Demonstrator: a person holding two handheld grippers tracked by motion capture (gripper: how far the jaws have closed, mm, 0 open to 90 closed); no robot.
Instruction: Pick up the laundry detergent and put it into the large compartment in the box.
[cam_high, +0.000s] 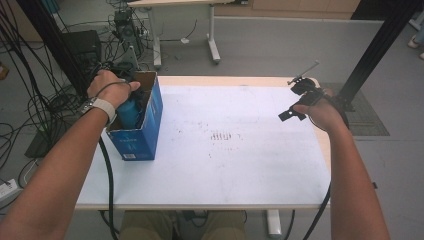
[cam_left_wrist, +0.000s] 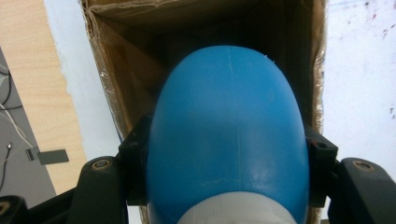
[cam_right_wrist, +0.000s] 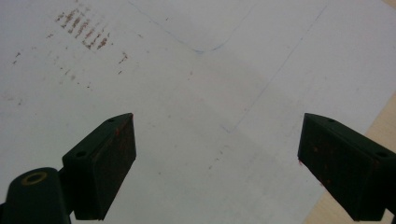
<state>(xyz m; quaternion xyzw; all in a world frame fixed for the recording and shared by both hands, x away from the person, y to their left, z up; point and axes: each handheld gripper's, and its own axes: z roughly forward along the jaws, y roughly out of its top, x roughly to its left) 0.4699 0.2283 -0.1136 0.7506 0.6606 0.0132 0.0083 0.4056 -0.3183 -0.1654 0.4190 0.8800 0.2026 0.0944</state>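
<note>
High view has the left tongs (cam_high: 131, 102) clenched on the blue bottle (cam_high: 129, 113), lowering into the cardboard box (cam_high: 150, 131) at nine o'clock, release comes next, right tongs (cam_high: 294, 107) released, idle.

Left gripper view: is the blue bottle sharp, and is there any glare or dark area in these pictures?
Left gripper view: the blue bottle is close and slightly soft, with a pale sheen low on its right side; the inside of the cardboard box is dark. Right gripper view: the open jaws look nearly black on the evenly lit white table sheet. High view: even light, soft shadows, mild blur.
</note>
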